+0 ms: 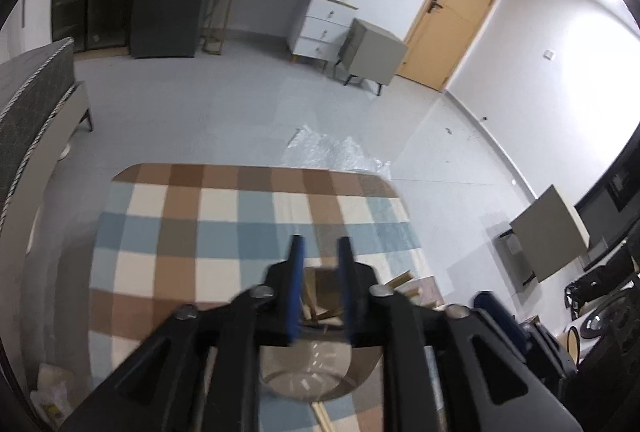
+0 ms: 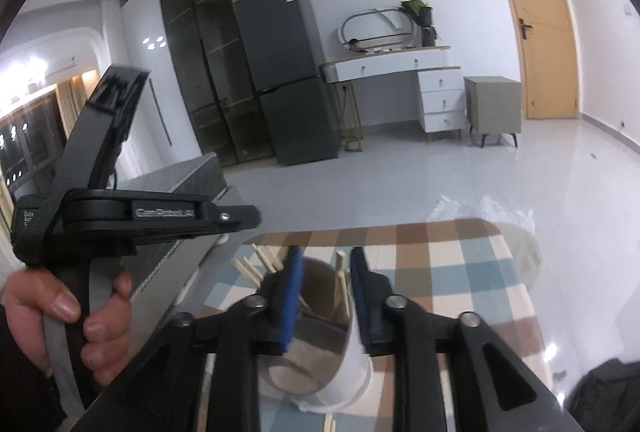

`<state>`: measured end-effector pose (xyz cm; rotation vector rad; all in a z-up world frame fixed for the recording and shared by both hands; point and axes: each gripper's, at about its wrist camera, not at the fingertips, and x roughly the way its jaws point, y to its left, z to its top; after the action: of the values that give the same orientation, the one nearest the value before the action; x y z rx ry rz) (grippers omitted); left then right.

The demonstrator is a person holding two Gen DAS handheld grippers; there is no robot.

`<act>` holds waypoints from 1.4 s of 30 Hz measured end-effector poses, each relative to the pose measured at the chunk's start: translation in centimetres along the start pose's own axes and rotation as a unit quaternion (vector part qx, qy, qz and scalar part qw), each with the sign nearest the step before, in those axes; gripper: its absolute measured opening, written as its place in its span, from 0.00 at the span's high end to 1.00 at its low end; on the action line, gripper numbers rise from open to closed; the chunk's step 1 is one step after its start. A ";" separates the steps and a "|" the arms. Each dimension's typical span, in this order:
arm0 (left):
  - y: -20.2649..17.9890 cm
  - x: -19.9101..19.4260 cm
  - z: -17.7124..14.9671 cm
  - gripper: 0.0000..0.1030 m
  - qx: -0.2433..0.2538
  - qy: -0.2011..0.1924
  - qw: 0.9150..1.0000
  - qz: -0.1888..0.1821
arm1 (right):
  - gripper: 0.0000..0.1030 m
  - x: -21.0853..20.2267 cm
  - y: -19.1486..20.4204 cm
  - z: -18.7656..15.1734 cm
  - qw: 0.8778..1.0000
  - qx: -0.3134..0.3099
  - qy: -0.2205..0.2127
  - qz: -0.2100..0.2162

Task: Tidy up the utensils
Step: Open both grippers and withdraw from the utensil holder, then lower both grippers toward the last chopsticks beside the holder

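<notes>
A translucent brown cup (image 1: 316, 372) stands on the checked tablecloth (image 1: 180, 216) with wooden chopsticks (image 1: 316, 306) leaning inside it. My left gripper (image 1: 320, 252) hovers just above the cup's mouth, its blue pads apart and nothing pressed between them. In the right wrist view the same cup (image 2: 320, 352) sits under my right gripper (image 2: 326, 260). Its pads are also apart, and one upright chopstick (image 2: 342, 284) stands in the gap without being squeezed. More chopsticks (image 2: 256, 264) stick out to the left of the cup. A hand (image 2: 80, 312) grips the left tool's black body (image 2: 140, 216).
Loose chopsticks (image 1: 404, 278) lie on the cloth to the right of the cup. Clear plastic wrap (image 1: 332, 151) lies on the floor beyond the table's far edge. A dark fridge (image 2: 288, 79), a white dresser (image 2: 420, 87), a grey cabinet (image 2: 494, 107) and a wooden door (image 2: 536, 23) line the far wall.
</notes>
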<state>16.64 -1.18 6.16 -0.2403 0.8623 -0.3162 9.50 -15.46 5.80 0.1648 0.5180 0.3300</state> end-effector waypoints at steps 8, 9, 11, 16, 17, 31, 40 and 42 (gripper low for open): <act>-0.6 -3.9 -2.0 0.51 0.005 -0.026 0.999 0.035 | 0.60 -3.5 0.2 -0.4 1.000 0.007 -0.005 -0.012; -0.6 -4.3 -2.3 0.49 0.004 -0.028 0.999 0.037 | 0.56 -4.0 0.4 -0.5 1.000 0.006 -0.007 -0.011; -0.8 -5.0 -3.0 0.45 0.004 -0.033 0.999 0.042 | 0.50 -5.0 0.6 -0.5 1.000 0.003 -0.012 -0.011; -1.1 -6.6 -4.5 0.45 0.010 -0.049 0.998 0.039 | 0.36 -6.6 1.1 -1.0 1.000 -0.001 -0.014 -0.014; -1.3 -6.9 -4.9 0.45 0.010 -0.050 0.998 0.042 | 0.35 -6.8 1.1 -1.1 1.000 -0.003 -0.012 -0.016; -1.3 -9.8 -9.0 0.21 0.028 -0.131 0.987 0.089 | 0.21 -8.7 0.9 -3.8 0.999 0.007 0.008 -0.049; -0.3 -8.5 -12.2 0.17 0.030 -0.116 0.986 0.113 | 0.18 -7.1 0.5 -6.9 0.997 -0.006 0.055 -0.055; 0.0 -7.5 -13.0 0.17 0.024 -0.101 0.988 0.112 | 0.18 -6.3 0.3 -7.6 0.996 -0.007 0.074 -0.054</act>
<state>2.00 0.56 3.31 -0.1264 0.6719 -0.1003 0.40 -16.80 2.22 0.0989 0.6687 0.2403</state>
